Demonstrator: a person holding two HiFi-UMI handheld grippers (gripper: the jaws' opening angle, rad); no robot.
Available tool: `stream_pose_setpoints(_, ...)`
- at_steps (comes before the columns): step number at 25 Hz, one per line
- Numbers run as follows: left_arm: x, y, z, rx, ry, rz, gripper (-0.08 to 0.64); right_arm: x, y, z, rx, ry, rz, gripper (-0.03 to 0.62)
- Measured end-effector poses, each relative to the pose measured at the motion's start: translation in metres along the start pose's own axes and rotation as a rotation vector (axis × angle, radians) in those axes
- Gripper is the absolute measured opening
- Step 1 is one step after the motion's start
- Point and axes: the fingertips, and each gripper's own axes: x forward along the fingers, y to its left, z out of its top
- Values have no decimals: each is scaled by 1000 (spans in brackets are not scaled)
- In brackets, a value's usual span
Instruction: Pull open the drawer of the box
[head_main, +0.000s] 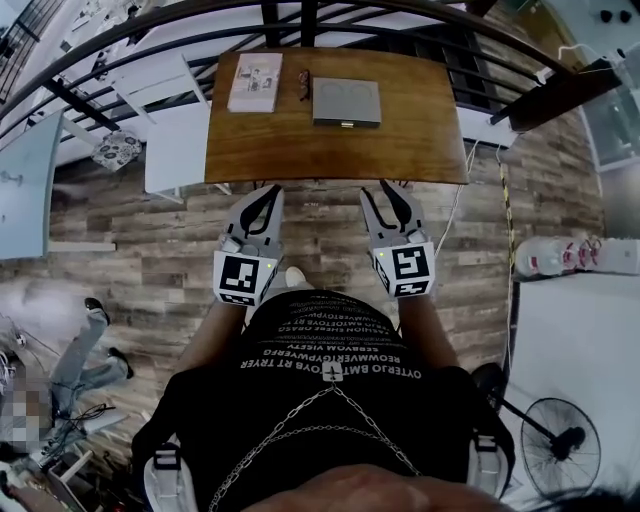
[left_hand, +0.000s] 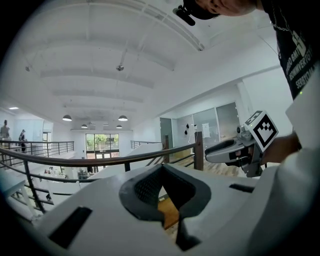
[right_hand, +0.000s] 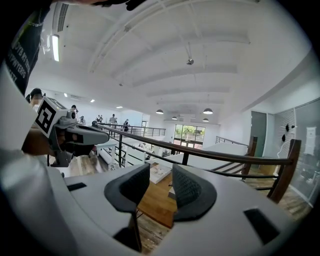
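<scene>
Box: a flat grey box (head_main: 346, 101) is seen lying on the far half of the wooden table (head_main: 330, 152), right of centre; a small pull shows on its near edge, and the drawer is seen pushed in, flush with the box.
Left gripper (head_main: 270, 192): it is held in the air at the table's near edge, well short of the box. In the left gripper view its dark pads (left_hand: 141, 192) are seen brought together at the tips, with nothing clamped.
Right gripper (head_main: 378, 190): it is held beside the left one, also at the near edge. Its jaws are parted, and only the table top is seen through the gap in the right gripper view (right_hand: 161, 170).
Other items on the table: a booklet (head_main: 255, 82) is laid at the far left corner, and a pair of glasses (head_main: 304, 84) is placed between it and the box.
Surroundings: a dark railing (left_hand: 100, 160) is seen beyond the table, with wood flooring under it.
</scene>
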Motion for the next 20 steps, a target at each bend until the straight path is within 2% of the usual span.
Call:
stream_pose_setpoints(12,-2,37,-7,-11,-9,-44,6,27,27,9,-8,14,-33,137)
stream_pose_setpoints(20,-3,35,-6,8,3,-67,6,23,25,7,-1,29,-41,137)
